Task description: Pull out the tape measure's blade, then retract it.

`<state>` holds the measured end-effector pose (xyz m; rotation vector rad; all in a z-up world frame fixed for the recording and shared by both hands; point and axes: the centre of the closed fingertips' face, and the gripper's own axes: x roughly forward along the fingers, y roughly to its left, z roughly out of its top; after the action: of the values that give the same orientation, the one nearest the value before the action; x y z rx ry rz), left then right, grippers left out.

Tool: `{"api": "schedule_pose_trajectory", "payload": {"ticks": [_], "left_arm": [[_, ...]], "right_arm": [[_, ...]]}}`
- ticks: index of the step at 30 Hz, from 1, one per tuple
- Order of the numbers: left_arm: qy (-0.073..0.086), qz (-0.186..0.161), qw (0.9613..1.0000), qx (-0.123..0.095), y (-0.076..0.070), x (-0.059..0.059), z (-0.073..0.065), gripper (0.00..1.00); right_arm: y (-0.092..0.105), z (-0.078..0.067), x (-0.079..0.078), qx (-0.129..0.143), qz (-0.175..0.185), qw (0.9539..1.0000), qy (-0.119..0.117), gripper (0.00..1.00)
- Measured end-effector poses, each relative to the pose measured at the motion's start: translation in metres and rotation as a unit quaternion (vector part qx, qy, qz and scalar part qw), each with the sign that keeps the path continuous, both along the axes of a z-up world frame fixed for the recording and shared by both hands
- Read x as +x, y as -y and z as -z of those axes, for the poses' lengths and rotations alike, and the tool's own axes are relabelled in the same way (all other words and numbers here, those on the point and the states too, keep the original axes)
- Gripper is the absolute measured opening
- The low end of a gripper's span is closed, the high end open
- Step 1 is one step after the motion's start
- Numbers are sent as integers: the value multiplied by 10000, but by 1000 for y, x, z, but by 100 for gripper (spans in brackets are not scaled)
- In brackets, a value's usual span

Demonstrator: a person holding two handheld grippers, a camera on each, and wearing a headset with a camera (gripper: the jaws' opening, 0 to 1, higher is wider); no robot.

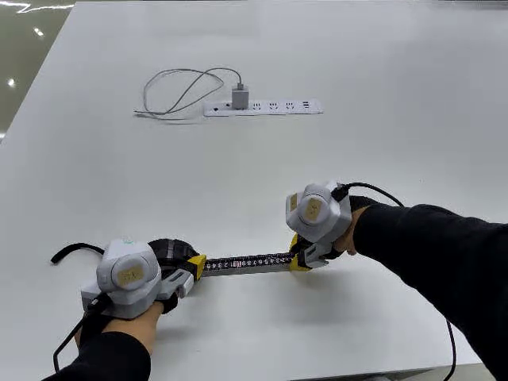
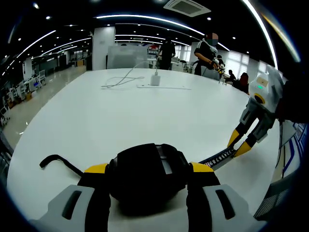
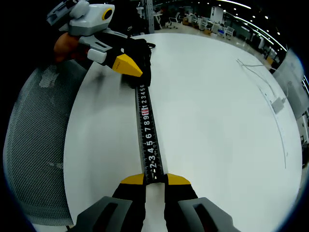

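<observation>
Drawing the blade (image 3: 146, 130) out of the tape measure (image 1: 171, 252), which sits at 8 o'clock in the head view.
Fingers of the left gripper (image 2: 148, 169) are closed around its black case on the bench (image 1: 317, 48); fingers of the right gripper (image 3: 154, 180) pinch the blade tip, at 3 o'clock from it. Best pull straight, low and level, so the case neither slides nor twists.

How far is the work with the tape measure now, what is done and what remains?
Pulling out has begun: a stretch of numbered blade lies out on the white table. In hand: the left claw grips the black case, and the right claw pinches the blade's tip. Left: perhaps more pulling, then the whole retraction.
</observation>
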<state>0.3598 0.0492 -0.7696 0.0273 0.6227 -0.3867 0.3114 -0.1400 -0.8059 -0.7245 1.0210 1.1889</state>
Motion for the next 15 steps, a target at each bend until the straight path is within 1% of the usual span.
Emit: {"api": "schedule_pose_trajectory", "payload": {"ticks": [15], "left_arm": [[-7, -2, 10000, -8, 0, 1, 0, 59]], "right_arm": [[-8, 0, 2, 14, -26, 10000, 2, 10]]}}
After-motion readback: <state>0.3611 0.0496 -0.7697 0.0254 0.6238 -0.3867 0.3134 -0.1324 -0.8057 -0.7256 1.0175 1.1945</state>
